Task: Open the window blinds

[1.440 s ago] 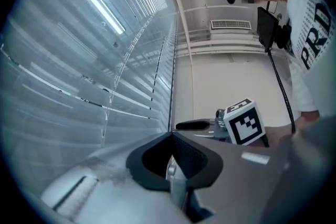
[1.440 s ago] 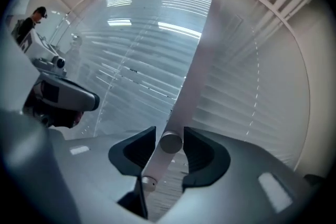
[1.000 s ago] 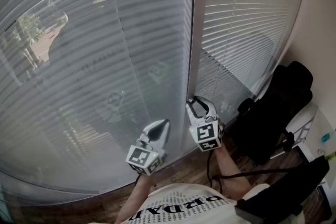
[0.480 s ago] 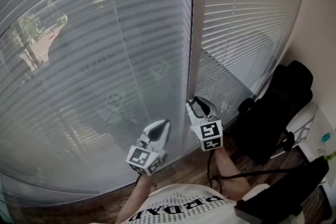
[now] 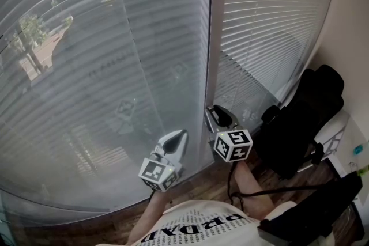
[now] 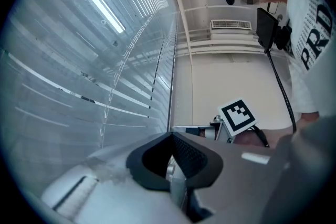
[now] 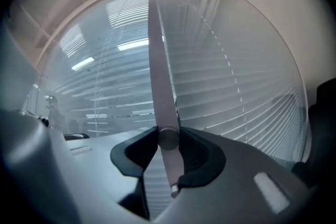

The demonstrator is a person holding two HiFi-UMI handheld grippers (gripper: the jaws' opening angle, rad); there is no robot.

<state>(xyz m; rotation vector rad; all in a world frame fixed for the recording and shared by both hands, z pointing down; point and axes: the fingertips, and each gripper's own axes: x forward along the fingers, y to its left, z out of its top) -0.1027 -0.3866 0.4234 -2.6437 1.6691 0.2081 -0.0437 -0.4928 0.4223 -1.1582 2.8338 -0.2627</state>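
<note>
Blinds [image 5: 115,66] hung fully lowered on both sides of the post [image 5: 210,37]. The wand [image 7: 160,86] hung just in front of the post. The right hand-held gripper [image 5: 218,115] was closed on it near its lower end, with the rod pinched between both pads. The left hand-held gripper [image 5: 176,140], left of the post and clear of the slats, had its jaws together on nothing. Left of the post, a tree and a building showed through the slats, so that panel appeared partly tilted open. Right of the post the slats looked paler, probably nearer closed, though the wide lens made their angle hard to read. Judged stage: wand gripped, slats part-way tilted. Remaining: twisting the wand until the slats lay edge-on, then release.
</note>
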